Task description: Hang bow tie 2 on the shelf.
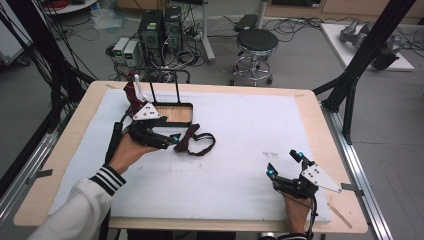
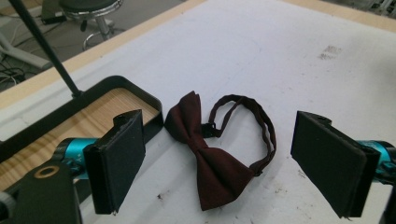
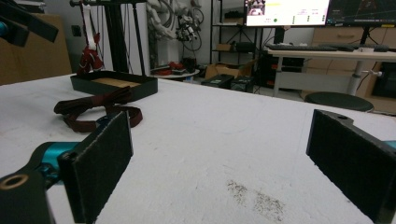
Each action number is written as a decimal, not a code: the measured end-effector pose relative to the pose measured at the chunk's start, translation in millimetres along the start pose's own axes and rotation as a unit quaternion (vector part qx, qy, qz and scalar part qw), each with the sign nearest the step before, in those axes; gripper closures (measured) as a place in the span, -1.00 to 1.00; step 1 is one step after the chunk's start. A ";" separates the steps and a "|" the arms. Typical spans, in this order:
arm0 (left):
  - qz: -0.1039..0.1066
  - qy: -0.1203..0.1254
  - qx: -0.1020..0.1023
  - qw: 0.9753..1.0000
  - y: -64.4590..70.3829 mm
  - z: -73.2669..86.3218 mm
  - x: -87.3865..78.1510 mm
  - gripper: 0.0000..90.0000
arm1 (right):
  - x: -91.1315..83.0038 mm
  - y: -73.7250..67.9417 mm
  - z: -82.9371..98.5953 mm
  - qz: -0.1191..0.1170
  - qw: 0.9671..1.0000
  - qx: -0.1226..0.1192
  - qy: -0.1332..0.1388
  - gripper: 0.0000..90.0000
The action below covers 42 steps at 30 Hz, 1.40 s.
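A dark red bow tie (image 2: 205, 161) with its neck strap (image 2: 264, 126) looped out lies flat on the white mat. My left gripper (image 2: 222, 140) hovers over it, open, with one pad (image 2: 119, 156) on each side of it and not touching. From above, the left gripper (image 1: 171, 140) sits just left of the bow tie (image 1: 194, 142). My right gripper (image 1: 285, 163) rests open near the mat's front right, far from the tie; nothing lies between its pads (image 3: 100, 163). From there the bow tie (image 3: 93, 108) lies far off to the left.
A black-framed stand (image 1: 186, 105) with a wooden base and two upright rods stands behind the tie, and another dark red item (image 1: 131, 91) hangs from it. The white mat (image 1: 250, 130) covers most of the wooden table. A stool (image 1: 256, 42) and computers stand beyond the far edge.
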<state>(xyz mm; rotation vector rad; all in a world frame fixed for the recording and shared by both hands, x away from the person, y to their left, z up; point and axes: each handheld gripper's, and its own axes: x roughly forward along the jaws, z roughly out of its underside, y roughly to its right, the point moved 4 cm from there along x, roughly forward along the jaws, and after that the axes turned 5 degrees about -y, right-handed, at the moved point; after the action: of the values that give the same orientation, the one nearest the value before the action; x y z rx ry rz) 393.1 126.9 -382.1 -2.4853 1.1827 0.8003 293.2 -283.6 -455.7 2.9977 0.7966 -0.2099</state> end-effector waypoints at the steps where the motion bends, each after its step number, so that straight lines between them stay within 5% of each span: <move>1: -0.001 -0.006 0.000 1.000 0.3 0.4 2.3 -0.57 | 0.0 -0.1 -0.1 -0.001 1.000 0.001 0.000 -0.86; 7: 0.005 -0.032 -0.027 0.999 1.3 1.9 17.7 -0.57 | -0.3 -0.1 0.1 -0.001 1.000 0.005 -0.001 -0.86; 16: 0.002 -0.080 -0.041 0.996 2.7 6.7 40.0 -0.56 | -0.3 0.2 0.0 0.000 1.000 0.005 0.000 -0.86; 32: 0.003 -0.162 -0.090 0.983 -4.9 22.9 74.5 -0.52 | -0.7 -0.3 0.1 0.000 1.000 0.006 0.002 -0.86; 42: 0.008 -0.179 -0.101 0.978 -6.4 27.0 80.5 -0.44 | -0.9 0.4 0.0 0.001 1.000 0.006 0.004 -0.86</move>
<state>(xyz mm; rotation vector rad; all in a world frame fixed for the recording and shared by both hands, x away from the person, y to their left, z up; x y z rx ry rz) 429.6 92.9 -451.2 -2.3438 1.0364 1.3668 292.6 -284.4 -455.6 3.0118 0.7972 -0.2045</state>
